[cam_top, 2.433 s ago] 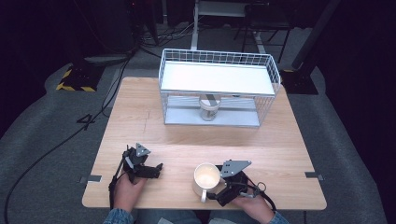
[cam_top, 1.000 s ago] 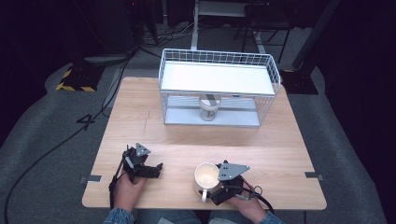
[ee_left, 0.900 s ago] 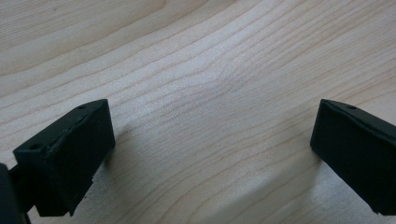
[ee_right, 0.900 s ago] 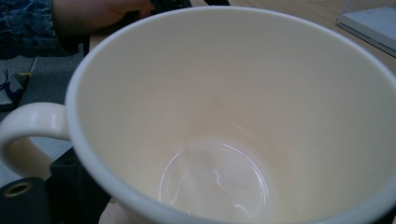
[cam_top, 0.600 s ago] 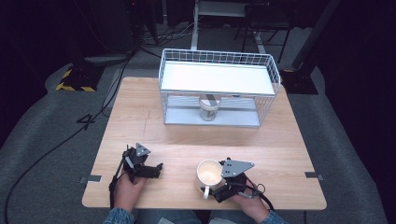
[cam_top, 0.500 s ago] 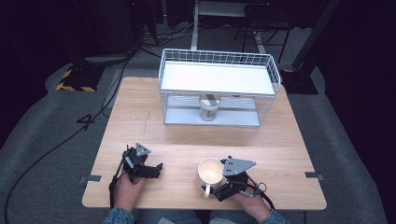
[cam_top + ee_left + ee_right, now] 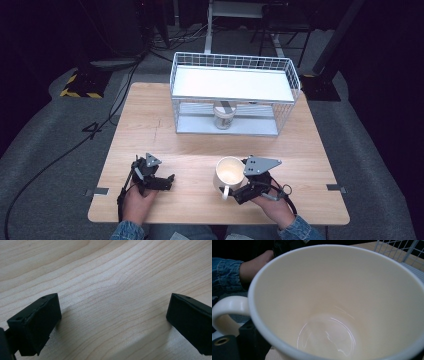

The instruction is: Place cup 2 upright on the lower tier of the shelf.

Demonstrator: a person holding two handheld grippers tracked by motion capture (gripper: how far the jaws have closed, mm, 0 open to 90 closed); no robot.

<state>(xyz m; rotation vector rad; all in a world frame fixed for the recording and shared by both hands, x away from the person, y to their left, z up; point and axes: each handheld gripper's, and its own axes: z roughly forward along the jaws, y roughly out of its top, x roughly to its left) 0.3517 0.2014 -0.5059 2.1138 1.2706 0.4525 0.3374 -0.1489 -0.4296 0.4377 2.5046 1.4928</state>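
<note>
Wooden table (image 7: 200,145); mug's (image 7: 332,302) empty inside in right claw's (image 7: 239,191) view.

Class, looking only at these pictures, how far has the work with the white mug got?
Done: the right claw is clamped on the white mug, upright and empty, near the table's front edge. In hand: holding it there, well short of the wire rack. Left, probably: carrying it to the rack. The left claw rests open on the wood.
</note>
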